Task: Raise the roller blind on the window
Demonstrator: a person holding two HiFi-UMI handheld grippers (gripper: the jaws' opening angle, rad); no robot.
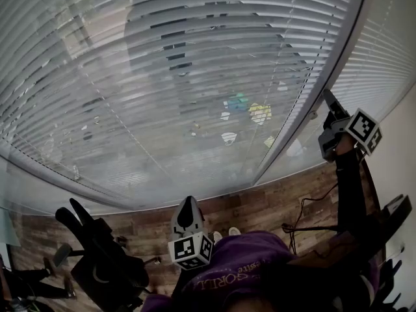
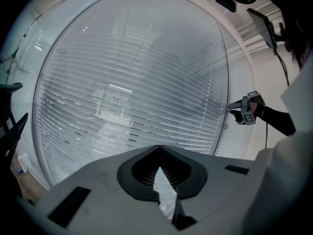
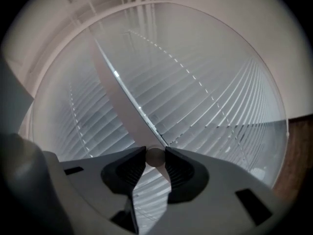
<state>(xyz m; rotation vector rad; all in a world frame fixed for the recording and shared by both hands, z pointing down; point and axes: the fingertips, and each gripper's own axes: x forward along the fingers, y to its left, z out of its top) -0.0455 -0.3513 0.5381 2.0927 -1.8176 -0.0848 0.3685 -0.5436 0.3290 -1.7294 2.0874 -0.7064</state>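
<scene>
The wood-plank floor [image 1: 260, 203] carries a black office chair [image 1: 97, 265] at left and a thin black cable [image 1: 303, 207] at right.

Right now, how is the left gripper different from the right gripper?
The left gripper hangs low with its jaws together on nothing; the right gripper is raised to the window frame, its jaws pinching a small round knob. Both point at the blind.

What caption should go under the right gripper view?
Right tongs close around a small round knob by the window blind.
</scene>
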